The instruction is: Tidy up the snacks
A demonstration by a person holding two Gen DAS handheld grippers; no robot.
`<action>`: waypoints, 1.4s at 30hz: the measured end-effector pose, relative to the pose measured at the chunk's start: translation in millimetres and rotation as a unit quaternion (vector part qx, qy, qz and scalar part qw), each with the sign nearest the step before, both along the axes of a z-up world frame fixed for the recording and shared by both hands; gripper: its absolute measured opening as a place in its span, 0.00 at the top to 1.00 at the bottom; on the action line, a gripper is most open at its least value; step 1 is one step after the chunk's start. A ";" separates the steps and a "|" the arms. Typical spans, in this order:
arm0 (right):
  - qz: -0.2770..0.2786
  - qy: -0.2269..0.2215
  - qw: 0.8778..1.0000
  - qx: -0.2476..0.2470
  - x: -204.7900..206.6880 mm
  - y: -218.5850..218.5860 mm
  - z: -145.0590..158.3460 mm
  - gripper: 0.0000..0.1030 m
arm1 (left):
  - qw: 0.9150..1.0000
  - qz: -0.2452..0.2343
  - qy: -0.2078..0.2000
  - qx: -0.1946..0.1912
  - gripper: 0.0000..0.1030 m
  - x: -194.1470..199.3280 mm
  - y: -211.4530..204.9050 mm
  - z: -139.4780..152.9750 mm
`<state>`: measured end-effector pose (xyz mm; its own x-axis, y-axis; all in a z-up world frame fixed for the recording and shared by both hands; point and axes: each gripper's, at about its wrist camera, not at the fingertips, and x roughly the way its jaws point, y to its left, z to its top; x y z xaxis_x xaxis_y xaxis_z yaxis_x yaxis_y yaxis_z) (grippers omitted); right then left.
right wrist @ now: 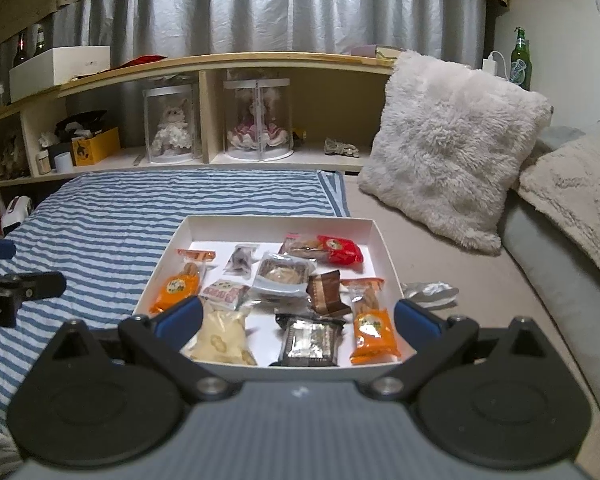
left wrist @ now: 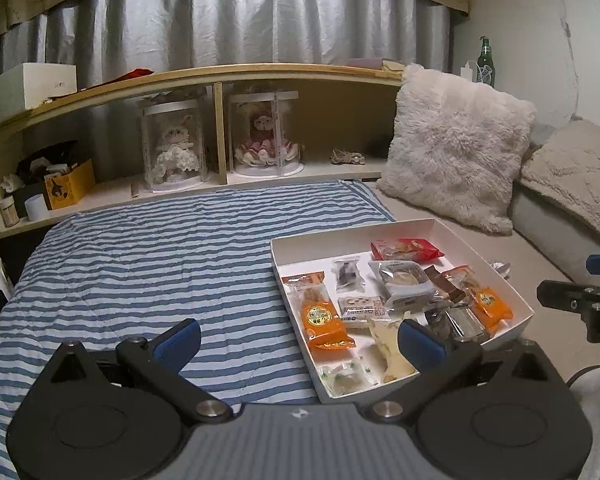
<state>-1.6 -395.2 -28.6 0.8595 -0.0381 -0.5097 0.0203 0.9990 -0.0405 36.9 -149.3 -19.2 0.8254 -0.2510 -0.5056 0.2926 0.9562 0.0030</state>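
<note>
White shallow box of wrapped snacks on the bed, seen from both wrist cameras. Right gripper: its 2 blue-padded fingers spread wide and empty, flanking the box's near edge; a pale yellow packet and a dark foil packet lie between them, an orange packet just inside the right finger. Left gripper: fingers likewise parted and empty, the left over the striped blanket, the right over the box's near corner. A silver wrapper lies outside the box, beyond the right finger.
</note>
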 end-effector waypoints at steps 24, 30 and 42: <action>0.002 0.003 1.000 -0.005 3.5 -1.7 -4.1 0.01 | 1.000 0.000 0.004 -0.001 0.00 0.7 2.9 -2.6; 0.003 0.004 1.000 -0.007 4.5 -1.6 -4.5 0.01 | 1.000 0.000 0.004 -0.001 0.00 0.7 3.6 -2.5; 0.003 0.005 1.000 -0.007 3.4 -0.5 -5.5 0.01 | 1.000 -0.001 0.005 -0.002 0.00 1.0 4.4 -2.5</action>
